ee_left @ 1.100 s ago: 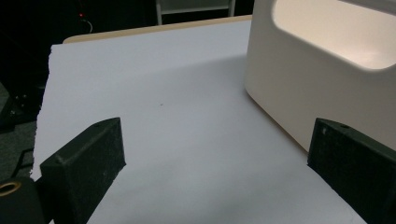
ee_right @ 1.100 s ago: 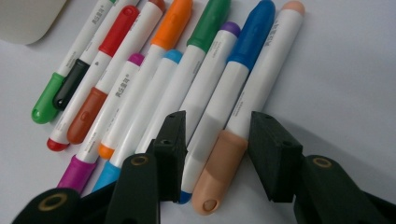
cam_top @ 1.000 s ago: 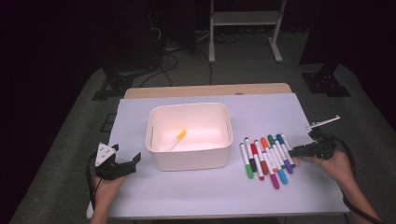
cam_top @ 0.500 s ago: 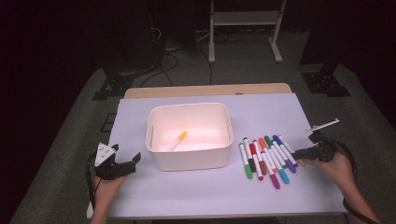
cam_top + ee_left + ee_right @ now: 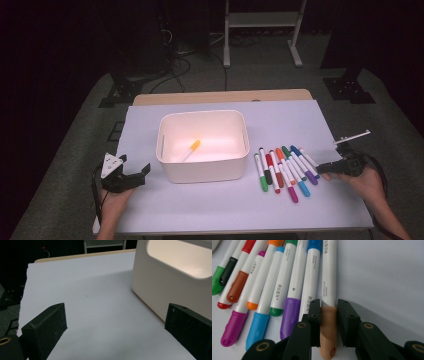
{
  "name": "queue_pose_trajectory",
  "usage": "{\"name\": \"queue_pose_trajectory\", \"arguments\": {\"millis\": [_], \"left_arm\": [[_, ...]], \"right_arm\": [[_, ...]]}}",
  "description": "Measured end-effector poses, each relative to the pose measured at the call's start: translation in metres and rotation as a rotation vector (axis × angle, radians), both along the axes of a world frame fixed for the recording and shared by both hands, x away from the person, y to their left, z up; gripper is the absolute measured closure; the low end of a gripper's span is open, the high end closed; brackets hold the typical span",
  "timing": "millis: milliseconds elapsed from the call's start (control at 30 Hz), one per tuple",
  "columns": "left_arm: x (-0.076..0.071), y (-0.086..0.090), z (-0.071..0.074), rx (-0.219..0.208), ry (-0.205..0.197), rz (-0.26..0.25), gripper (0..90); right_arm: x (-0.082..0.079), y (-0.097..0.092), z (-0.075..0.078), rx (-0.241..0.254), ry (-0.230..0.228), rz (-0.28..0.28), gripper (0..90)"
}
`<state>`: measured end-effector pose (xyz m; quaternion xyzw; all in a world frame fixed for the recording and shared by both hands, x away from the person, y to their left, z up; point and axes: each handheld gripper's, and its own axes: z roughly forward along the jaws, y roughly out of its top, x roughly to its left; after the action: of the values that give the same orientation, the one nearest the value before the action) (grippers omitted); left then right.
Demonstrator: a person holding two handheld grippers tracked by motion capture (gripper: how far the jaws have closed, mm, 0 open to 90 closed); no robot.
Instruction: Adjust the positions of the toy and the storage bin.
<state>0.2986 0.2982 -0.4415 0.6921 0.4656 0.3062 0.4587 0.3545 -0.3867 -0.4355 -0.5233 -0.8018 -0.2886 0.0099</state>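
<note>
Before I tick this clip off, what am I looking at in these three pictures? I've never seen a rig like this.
There is no robot: a person holds a hand-held gripper in each hand. The high view looks down on the table from above. The other two cameras ride on the grippers and look along their black jaws.

On the white table cover stands a white bin with an orange-capped marker inside. Beside it lies a row of markers.

The left gripper rests open, holding nothing, near the bin. The right gripper has just been closing its jaws and now clamps the peach-capped marker at the end of the row.
</note>
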Motion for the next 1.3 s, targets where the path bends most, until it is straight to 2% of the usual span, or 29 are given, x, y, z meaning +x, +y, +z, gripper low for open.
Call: {"name": "queue_pose_trajectory", "arguments": {"millis": [133, 233, 333, 600, 800, 867, 1067, 1300], "left_arm": [[0.0, 0.0, 0.0, 0.002, -0.001, -0.001, 2.6], [0.0, -0.001, 0.0, 0.002, -0.001, -0.001, 2.7], [0.0, 0.0, 0.0, 0.001, -0.002, -0.001, 2.6], [0.0, -0.001, 0.0, 0.001, -0.003, 0.0, 2.6], [0.0, 0.0, 0.0, 0.002, -0.002, 0.0, 2.7], [0.0, -0.001, 0.0, 0.001, -0.003, 0.0, 2.7], [0.0, 0.0, 0.0, 0.001, -0.003, 0.0, 2.6], [0.0, 0.0, 0.0, 0.001, -0.003, 0.0, 2.6]], "right_arm": [[-0.001, -0.004, -0.001, 0.028, 0.011, -0.006, 72.6], [-0.004, -0.009, -0.001, 0.07, 0.021, -0.007, 72.5], [-0.004, -0.012, 0.001, 0.086, 0.022, -0.008, 72.6], [-0.007, -0.019, 0.011, 0.166, 0.027, -0.008, 72.5], [-0.008, -0.019, 0.017, 0.218, 0.035, 0.005, 72.5], [-0.009, -0.019, 0.021, 0.254, 0.039, 0.011, 72.6], [-0.009, -0.017, 0.026, 0.317, 0.049, 0.023, 72.6], [-0.008, -0.014, 0.029, 0.363, 0.057, 0.036, 72.6]]}}
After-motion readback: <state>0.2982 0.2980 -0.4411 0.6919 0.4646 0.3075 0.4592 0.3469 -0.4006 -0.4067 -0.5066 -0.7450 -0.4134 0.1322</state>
